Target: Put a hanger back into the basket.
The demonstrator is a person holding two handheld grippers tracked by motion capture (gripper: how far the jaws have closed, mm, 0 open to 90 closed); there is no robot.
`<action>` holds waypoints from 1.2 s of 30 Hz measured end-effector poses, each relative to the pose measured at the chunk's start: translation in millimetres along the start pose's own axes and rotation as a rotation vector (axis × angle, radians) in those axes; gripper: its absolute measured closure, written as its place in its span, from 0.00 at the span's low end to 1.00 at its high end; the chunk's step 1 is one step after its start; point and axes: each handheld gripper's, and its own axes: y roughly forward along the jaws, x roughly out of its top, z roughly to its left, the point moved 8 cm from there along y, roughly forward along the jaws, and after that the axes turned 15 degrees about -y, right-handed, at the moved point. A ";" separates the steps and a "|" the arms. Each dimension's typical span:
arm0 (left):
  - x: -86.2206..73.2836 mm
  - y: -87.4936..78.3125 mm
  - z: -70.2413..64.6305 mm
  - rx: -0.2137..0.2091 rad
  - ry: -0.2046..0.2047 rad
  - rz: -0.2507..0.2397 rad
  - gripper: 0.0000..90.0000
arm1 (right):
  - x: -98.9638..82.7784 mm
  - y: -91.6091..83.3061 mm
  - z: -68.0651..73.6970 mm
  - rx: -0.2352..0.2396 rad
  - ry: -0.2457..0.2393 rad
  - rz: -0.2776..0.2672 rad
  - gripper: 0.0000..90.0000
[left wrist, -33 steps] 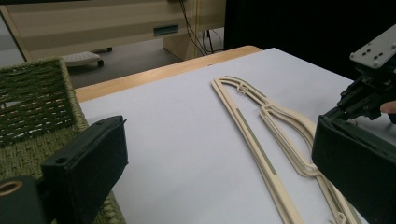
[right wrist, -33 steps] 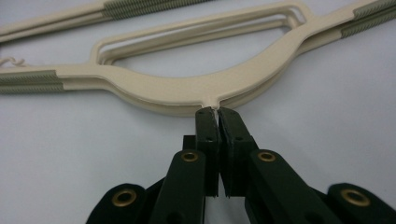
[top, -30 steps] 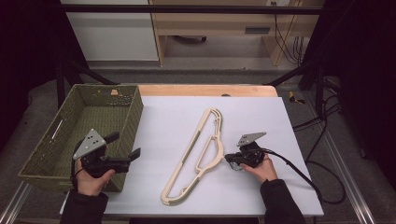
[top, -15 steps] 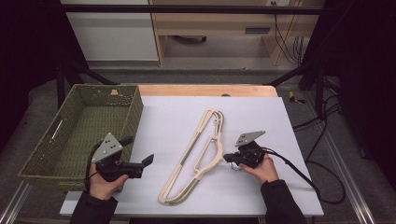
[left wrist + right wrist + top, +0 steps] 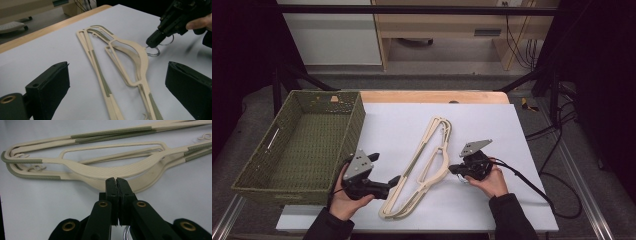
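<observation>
While my right gripper [image 5: 116, 182] is clamped tight on the chrome wire hook [image 5: 153, 52] of the cream plastic hangers with grey-green ribbed grips [image 5: 422, 162], the stack could swing or split apart if I lift by that thin wire alone. My left gripper [image 5: 117, 82] gapes wide, holding nothing, just beside the hangers' near end. Two hangers seem nested, lying flat and slantwise mid-bench [image 5: 492, 125], slim, curved at the shoulders, nearer the front edge.
</observation>
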 end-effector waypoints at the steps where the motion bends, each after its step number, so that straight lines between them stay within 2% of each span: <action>1: -1.4 4.7 -4.5 -0.007 0.012 0.016 0.07 | 0.8 -0.9 0.3 -0.001 0.000 0.006 0.99; 5: -6.4 23.9 -18.2 -0.009 0.049 0.068 0.07 | 0.6 -2.1 0.2 0.004 0.001 0.012 0.99; 9: -7.0 42.6 -27.5 -0.015 0.049 0.109 0.08 | 1.3 -2.1 0.6 0.001 0.012 0.016 0.99; 10: -6.7 51.7 -32.1 -0.013 0.054 0.125 0.10 | 1.7 -3.1 1.2 0.000 0.015 0.023 0.99; 12: -6.7 56.5 -34.1 -0.009 0.061 0.136 0.12 | 2.3 -3.5 1.8 0.001 0.014 0.022 0.99; 18: -10.4 88.1 -46.4 0.000 0.093 0.199 0.18 | 3.9 -3.7 1.7 -0.006 0.014 0.020 0.99; 19: -11.3 98.1 -49.6 0.003 0.100 0.214 0.22 | 3.8 -3.6 1.9 -0.003 0.018 0.024 0.99; 22: -12.5 108.0 -52.6 0.004 0.105 0.227 0.25 | 4.1 -3.8 2.2 -0.005 0.026 0.027 0.99; 23: -14.4 116.3 -53.9 0.009 0.114 0.251 0.32 | 4.6 -4.6 2.1 -0.007 0.027 0.027 0.99; 27: -18.2 126.8 -56.2 0.005 0.128 0.282 0.40 | 4.8 -5.9 2.3 -0.007 0.032 0.028 0.99; 28: -19.7 129.6 -57.0 0.008 0.136 0.294 0.46 | 4.6 -6.2 2.3 -0.002 0.030 0.028 0.99; 30: -22.0 132.9 -57.7 0.014 0.168 0.321 0.48 | 4.6 -6.3 2.2 -0.002 0.029 0.028 0.99; 32: -23.0 136.8 -60.4 0.016 0.161 0.323 0.54 | 4.8 -6.3 2.3 -0.002 0.030 0.028 0.99; 35: -25.4 143.0 -59.9 0.048 0.170 0.335 0.62 | 4.6 -6.5 2.2 -0.002 0.029 0.032 0.99; 36: -26.7 144.9 -59.9 0.052 0.170 0.341 0.62 | 4.6 -6.5 2.2 -0.002 0.029 0.032 0.99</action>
